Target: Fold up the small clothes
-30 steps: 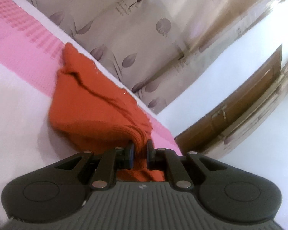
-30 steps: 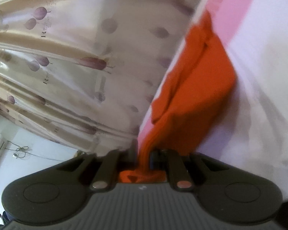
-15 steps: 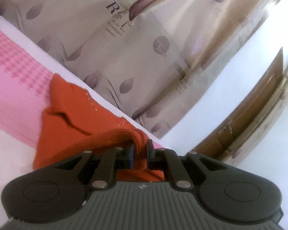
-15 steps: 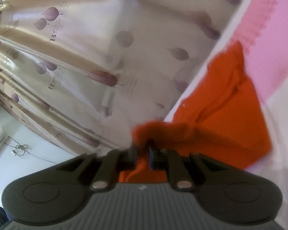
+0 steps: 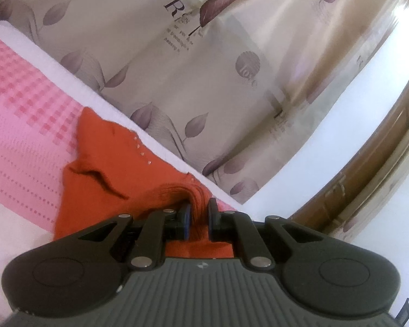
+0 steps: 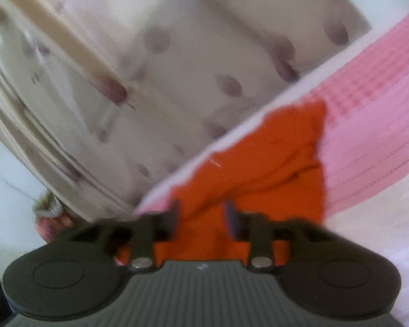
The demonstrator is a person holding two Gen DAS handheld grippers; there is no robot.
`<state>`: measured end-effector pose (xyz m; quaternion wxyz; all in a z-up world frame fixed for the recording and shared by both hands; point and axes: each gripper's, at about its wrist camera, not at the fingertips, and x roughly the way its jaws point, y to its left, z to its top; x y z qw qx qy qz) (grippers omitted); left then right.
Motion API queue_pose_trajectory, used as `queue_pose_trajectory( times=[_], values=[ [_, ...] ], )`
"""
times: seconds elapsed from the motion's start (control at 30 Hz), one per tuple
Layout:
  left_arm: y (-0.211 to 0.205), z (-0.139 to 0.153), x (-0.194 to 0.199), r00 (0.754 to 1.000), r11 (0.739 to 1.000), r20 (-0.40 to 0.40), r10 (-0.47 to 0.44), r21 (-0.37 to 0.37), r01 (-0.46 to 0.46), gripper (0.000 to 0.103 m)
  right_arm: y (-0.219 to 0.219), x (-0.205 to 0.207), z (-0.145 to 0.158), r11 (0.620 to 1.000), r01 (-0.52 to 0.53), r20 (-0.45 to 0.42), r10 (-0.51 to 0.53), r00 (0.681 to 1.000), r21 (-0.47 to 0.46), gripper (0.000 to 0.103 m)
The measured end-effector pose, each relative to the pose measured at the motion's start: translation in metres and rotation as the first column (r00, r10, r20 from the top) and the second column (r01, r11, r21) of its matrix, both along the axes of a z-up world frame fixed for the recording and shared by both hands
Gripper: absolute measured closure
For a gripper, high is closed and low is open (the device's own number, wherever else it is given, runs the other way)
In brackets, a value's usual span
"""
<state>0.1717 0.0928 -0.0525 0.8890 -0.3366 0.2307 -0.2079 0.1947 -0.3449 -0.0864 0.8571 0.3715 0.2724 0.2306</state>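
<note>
While the left claw (image 5: 197,219) clenches a gathered, ribbed bunch of the orange knit garment (image 5: 101,174), the rest of the cloth spreads ahead and to its left over a pink waffle-textured bedcover (image 5: 19,125) (tiny pale studs dot one edge). The right claw (image 6: 201,218) stands released, jaws parted with orange fabric lying between them, in a blurred view. Beyond hangs a glossy beige curtain (image 5: 204,62) printed with mauve leaves and a large "R"
</note>
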Motion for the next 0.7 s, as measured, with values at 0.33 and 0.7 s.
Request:
queue_pose_trajectory(
  times=[0.33,0.7],
  values=[
    [0.006,-0.013,-0.012,0.999,1.0,-0.051,0.015,-0.002,-0.015,0.091,0.055,0.033,-0.025,0.889,-0.208,-0.046,0.207,0.977,-0.408,0.017],
    [0.008,-0.02,-0.003,0.997,0.999,-0.071,0.035,0.0,-0.035,0.091,0.105,0.028,-0.029,0.697,-0.252,-0.04,0.306,0.951,-0.672,0.089]
  ],
)
